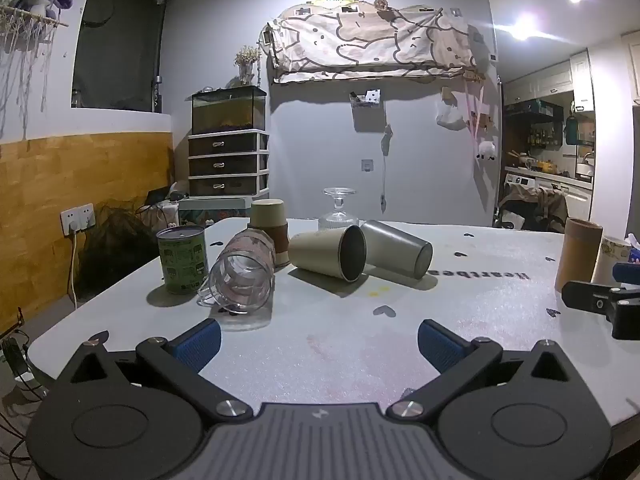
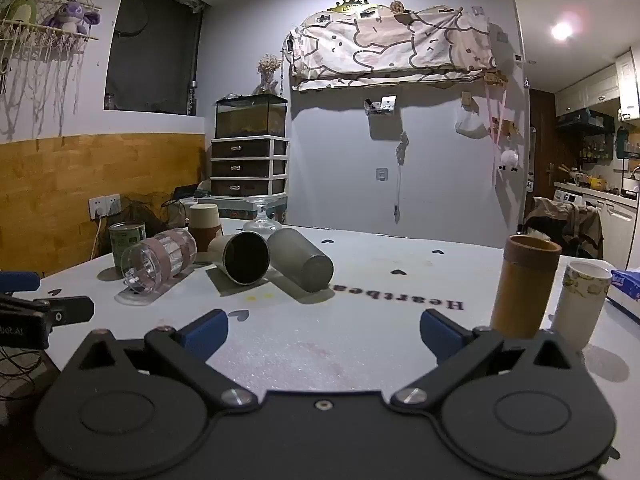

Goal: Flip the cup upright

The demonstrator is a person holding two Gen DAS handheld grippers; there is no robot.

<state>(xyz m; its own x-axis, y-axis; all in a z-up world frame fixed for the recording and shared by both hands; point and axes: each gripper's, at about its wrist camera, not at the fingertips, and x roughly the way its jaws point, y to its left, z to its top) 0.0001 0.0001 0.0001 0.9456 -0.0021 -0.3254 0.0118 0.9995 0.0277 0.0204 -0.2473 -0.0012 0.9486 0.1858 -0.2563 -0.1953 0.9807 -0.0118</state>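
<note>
Glass cup (image 1: pixel 242 280) lies on its side on the table (image 1: pixel 360 344), mouth toward the left gripper (image 1: pixel 319 340), just ahead and left of it; both it and the right gripper (image 2: pixel 324 332) are spread wide, empty. Beige (image 1: pixel 328 254) and grey tumblers (image 1: pixel 398 248) lie toppled beyond.

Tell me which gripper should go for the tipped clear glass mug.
Left. The clear glass mug lies just ahead of the open left gripper, near its left finger. In the right wrist view the mug sits far off to the side of the right gripper, also open.
</note>
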